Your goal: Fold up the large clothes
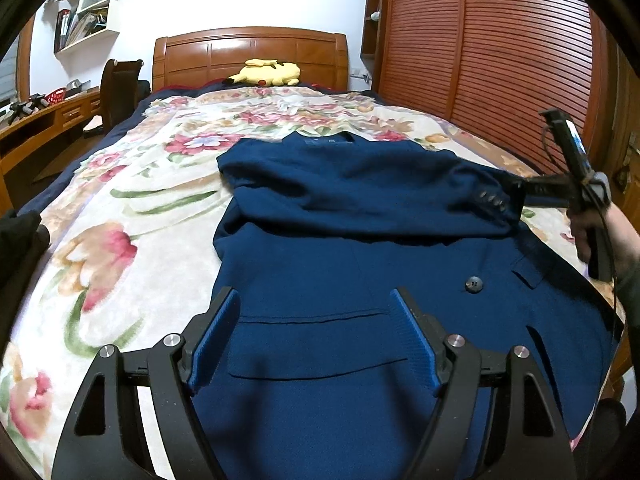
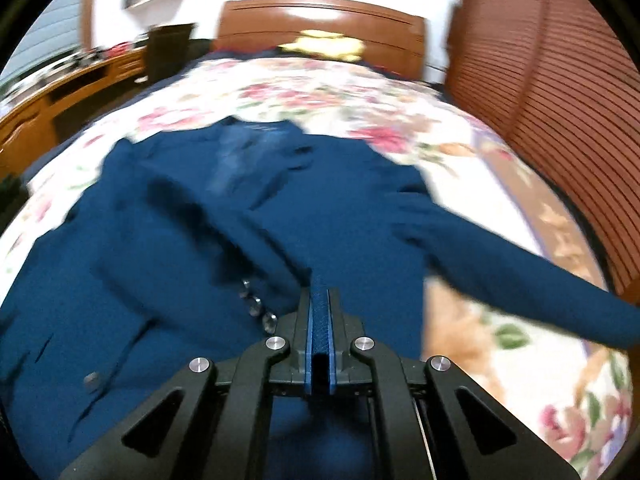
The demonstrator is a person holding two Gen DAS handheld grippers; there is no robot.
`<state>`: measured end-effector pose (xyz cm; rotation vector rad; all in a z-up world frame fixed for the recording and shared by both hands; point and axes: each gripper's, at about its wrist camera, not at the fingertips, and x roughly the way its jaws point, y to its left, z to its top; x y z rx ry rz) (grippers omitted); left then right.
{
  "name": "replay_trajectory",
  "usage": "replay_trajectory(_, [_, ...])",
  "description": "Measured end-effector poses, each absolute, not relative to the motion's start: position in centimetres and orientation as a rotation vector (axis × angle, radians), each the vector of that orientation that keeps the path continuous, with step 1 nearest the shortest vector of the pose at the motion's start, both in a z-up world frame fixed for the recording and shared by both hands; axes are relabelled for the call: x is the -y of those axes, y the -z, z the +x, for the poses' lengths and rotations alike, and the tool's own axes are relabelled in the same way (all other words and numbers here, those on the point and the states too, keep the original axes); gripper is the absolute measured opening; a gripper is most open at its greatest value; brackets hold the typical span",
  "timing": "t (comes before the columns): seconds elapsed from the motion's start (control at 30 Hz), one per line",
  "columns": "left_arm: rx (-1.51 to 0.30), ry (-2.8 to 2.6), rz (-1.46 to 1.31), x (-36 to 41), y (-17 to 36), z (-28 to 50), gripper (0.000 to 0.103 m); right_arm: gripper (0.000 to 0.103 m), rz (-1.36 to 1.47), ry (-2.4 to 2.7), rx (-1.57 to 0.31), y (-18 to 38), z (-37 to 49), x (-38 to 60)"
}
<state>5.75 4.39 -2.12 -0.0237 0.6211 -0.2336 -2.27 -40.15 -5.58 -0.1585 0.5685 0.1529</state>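
A dark blue blazer [image 1: 360,248] lies front up on the floral bedspread [image 1: 132,200]. One sleeve [image 1: 380,196] is folded across the chest, its buttoned cuff [image 1: 494,200] at the right. My right gripper [image 2: 319,292] is shut on that cuff [image 2: 280,276]; it also shows in the left wrist view [image 1: 516,196], held by a hand. The other sleeve [image 2: 520,272] stretches out to the right on the bed. My left gripper [image 1: 316,312] is open and empty, hovering over the blazer's lower front near a pocket [image 1: 312,320]. The right wrist view is motion blurred.
A yellow plush toy [image 1: 266,73] lies by the wooden headboard [image 1: 248,56]. A slatted wooden wardrobe [image 1: 500,48] runs along the bed's right side. A desk [image 1: 44,116] and dark chair [image 1: 120,88] stand at the left.
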Motion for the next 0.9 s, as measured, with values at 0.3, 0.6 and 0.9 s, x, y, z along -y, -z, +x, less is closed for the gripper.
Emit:
replay_trajectory(0.3, [-0.615, 0.246, -0.02, -4.3, 2.0, 5.7, 0.078, 0.005, -0.198, -0.016, -0.694, 5.0, 3.7, 42.6])
replay_trajectory(0.6, [-0.594, 0.243, -0.014, -3.9, 1.6, 5.3, 0.078, 0.052, -0.206, -0.006, -0.642, 4.9, 3.0, 41.4])
replay_trajectory(0.9, [-0.533, 0.268, -0.023, -3.0, 0.6, 5.0, 0.084, 0.052, -0.212, -0.065, -0.697, 8.8, 1.5, 42.3])
